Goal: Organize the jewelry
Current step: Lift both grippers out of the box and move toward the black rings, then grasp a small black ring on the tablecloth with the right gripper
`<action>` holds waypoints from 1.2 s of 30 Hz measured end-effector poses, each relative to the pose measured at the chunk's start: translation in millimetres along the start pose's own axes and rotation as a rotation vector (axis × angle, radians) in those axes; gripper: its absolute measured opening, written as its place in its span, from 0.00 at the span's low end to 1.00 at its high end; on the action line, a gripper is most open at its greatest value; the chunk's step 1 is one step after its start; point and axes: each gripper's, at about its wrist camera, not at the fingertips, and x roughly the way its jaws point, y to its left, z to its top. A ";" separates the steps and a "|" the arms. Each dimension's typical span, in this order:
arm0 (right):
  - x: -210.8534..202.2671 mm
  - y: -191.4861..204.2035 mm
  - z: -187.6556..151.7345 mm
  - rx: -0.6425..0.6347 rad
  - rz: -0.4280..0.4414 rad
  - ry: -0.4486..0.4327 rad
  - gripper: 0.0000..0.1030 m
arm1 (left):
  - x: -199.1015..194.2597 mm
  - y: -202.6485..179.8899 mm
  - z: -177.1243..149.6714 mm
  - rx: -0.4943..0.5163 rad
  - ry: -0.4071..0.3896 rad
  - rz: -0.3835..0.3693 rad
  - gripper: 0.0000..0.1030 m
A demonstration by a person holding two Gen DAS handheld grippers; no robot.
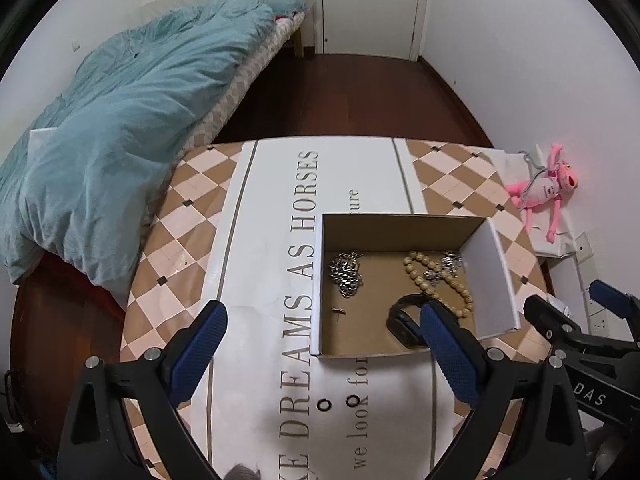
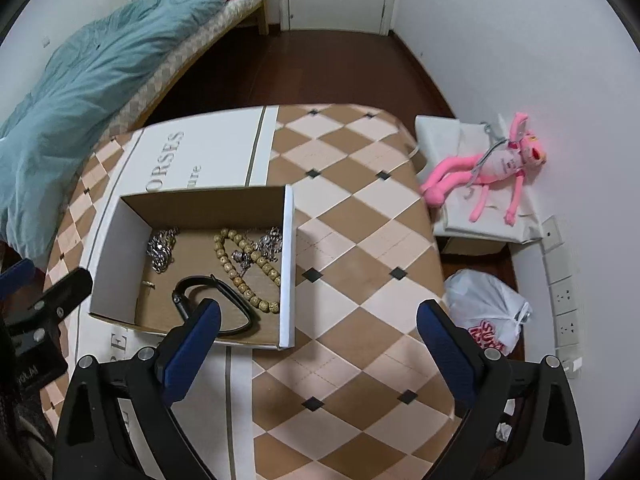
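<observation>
An open cardboard box (image 1: pixel 490 276) (image 2: pixel 286 264) stands on the table. Inside lie a silver chain (image 1: pixel 346 274) (image 2: pixel 162 250), a wooden bead bracelet (image 1: pixel 442 276) (image 2: pixel 244 270), a silver charm piece (image 1: pixel 452 261) (image 2: pixel 272 242), a small ring (image 1: pixel 338 310) (image 2: pixel 149 284) and a black wristband (image 1: pixel 404 320) (image 2: pixel 200 300). Two small black rings (image 1: pixel 338 402) lie on the white runner in front of the box. My left gripper (image 1: pixel 320 356) is open and empty above the runner, near the box's front left corner. My right gripper (image 2: pixel 318 344) is open and empty, to the right of the box.
The table (image 2: pixel 360 220) has a brown and cream diamond cloth with a white lettered runner (image 1: pixel 276 208). A bed with a blue duvet (image 1: pixel 120 120) is to the left. A pink plush toy (image 2: pixel 492 168) lies on white boxes at the right, above a plastic bag (image 2: pixel 486 312) on the floor.
</observation>
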 end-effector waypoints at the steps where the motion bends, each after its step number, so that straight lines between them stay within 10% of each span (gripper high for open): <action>1: -6.8 0.0 -0.9 -0.002 -0.009 -0.017 0.97 | -5.5 -0.4 -0.8 0.000 -0.009 -0.002 0.96; 15: -71.6 -5.0 -10.0 0.033 0.014 -0.116 0.97 | -44.4 12.2 -7.7 -0.028 -0.069 0.006 0.96; 27: 13.2 70.6 -82.9 -0.062 0.204 0.046 0.97 | 26.9 78.7 -87.7 -0.040 0.097 0.175 0.96; 32: 43.7 108.9 -100.3 -0.126 0.250 0.062 0.67 | 45.8 99.1 -102.9 -0.051 0.130 0.203 0.96; 36: 52.8 126.5 -107.1 -0.163 0.266 0.044 0.62 | 54.9 107.8 -109.1 -0.056 0.144 0.204 0.96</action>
